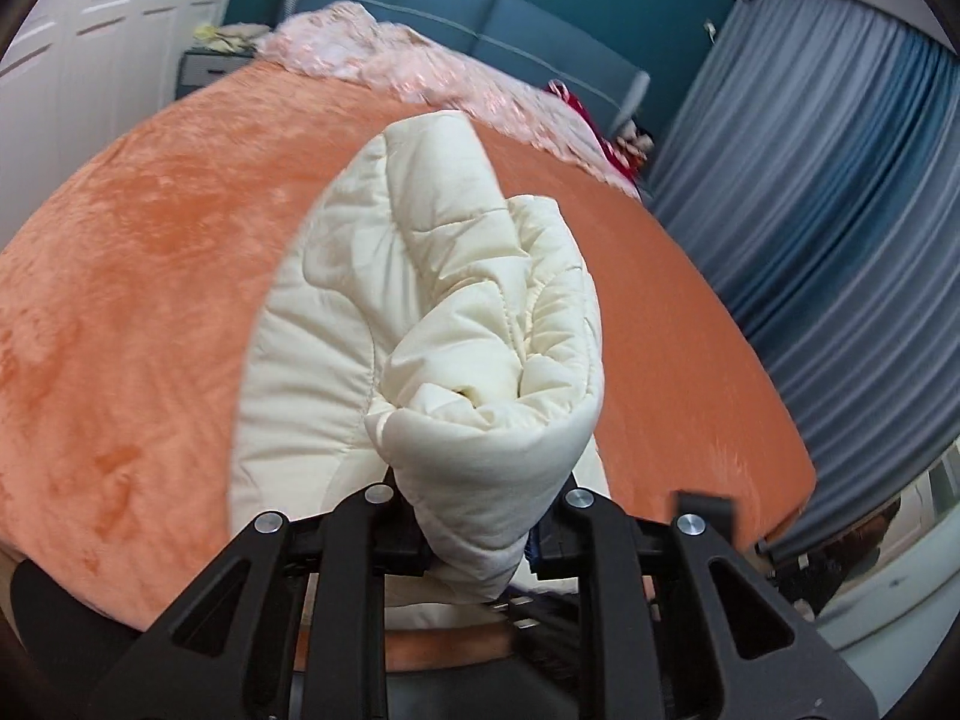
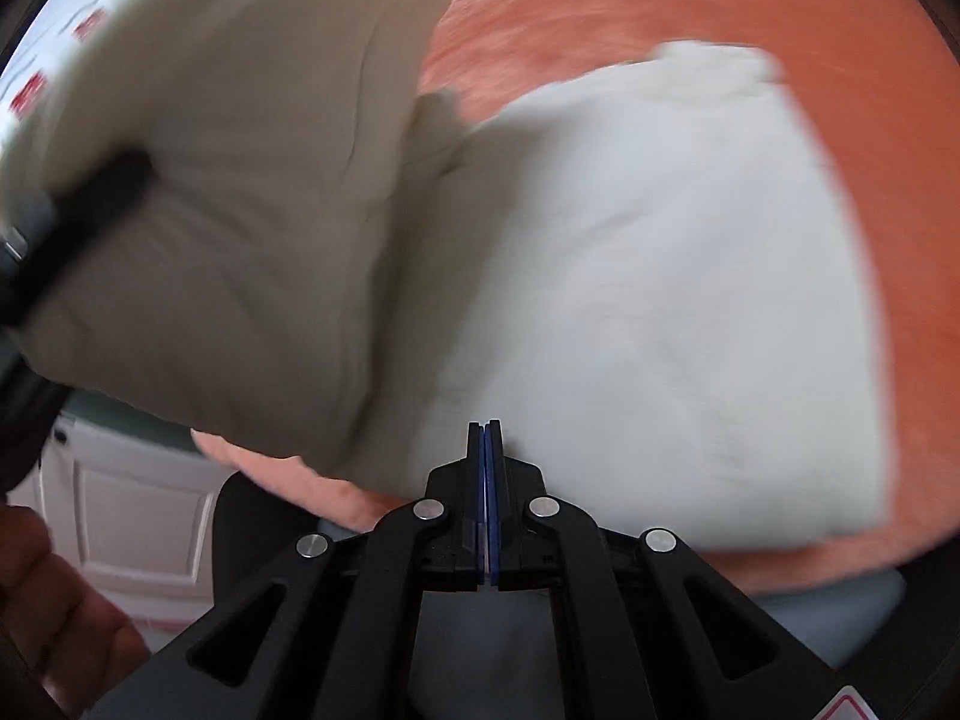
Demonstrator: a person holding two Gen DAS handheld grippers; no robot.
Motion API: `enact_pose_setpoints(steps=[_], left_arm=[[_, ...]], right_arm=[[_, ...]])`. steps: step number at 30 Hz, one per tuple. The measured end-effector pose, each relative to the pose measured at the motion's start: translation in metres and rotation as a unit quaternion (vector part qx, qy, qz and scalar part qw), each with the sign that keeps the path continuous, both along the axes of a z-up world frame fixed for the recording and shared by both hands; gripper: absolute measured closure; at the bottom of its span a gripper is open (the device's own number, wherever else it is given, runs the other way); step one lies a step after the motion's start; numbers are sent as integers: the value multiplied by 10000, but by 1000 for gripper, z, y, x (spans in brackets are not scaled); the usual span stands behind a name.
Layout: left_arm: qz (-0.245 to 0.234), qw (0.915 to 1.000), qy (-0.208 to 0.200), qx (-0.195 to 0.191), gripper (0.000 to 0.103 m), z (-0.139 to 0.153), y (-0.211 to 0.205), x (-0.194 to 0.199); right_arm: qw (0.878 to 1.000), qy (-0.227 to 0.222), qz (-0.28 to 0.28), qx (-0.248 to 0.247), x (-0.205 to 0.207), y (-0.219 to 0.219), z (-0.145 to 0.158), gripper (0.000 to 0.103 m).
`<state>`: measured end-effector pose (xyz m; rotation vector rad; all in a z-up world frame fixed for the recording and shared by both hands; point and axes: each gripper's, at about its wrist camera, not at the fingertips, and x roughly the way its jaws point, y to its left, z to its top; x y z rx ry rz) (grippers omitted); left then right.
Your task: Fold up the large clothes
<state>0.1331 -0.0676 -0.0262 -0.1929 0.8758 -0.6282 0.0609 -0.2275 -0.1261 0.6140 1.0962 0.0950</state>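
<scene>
Orange bed (image 1: 150, 276); jacket (image 1: 456, 300) in left gripper (image 1: 477, 534)

Your left gripper (image 1: 480, 531) is matte black, built from angled linkage bars with long slotted cutouts. Four round silver pivot screws (image 1: 378, 493) sit in an arc across the tops of those bars, and a sliver of blue padding shows just beside the inner right bar.

Your right gripper (image 2: 487, 450) is the same black frame with four matching silver screws (image 2: 429, 509). Its fingers (image 2: 475, 456) are thin black plates lined with blue pads. Low and right of the screws, a red-edged white label (image 2: 849, 711) peeks in. Far left of the screws, bare skin of your hand (image 2: 54, 606) shows, blurred.
</scene>
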Motion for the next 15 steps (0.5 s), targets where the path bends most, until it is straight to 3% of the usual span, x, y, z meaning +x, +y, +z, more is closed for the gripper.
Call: enact_pose_setpoints(steps=[5, 10, 12, 15], left_arm=[[-565, 9964, 348, 525, 84, -37, -61, -16], [-640, 9919, 734, 813, 80, -74, -84, -16], [-657, 9917, 703, 857, 78, -71, -84, -17], [-797, 9925, 490, 790, 64, -49, -75, -27]], right_arm=[[9982, 48, -563, -190, -37, -47, 1, 101], [9962, -40, -778, -393, -41, -68, 9, 96], [9956, -143, -780, -494, -42, -71, 20, 94], [9949, -365, -775, -526, -41, -73, 42, 91]])
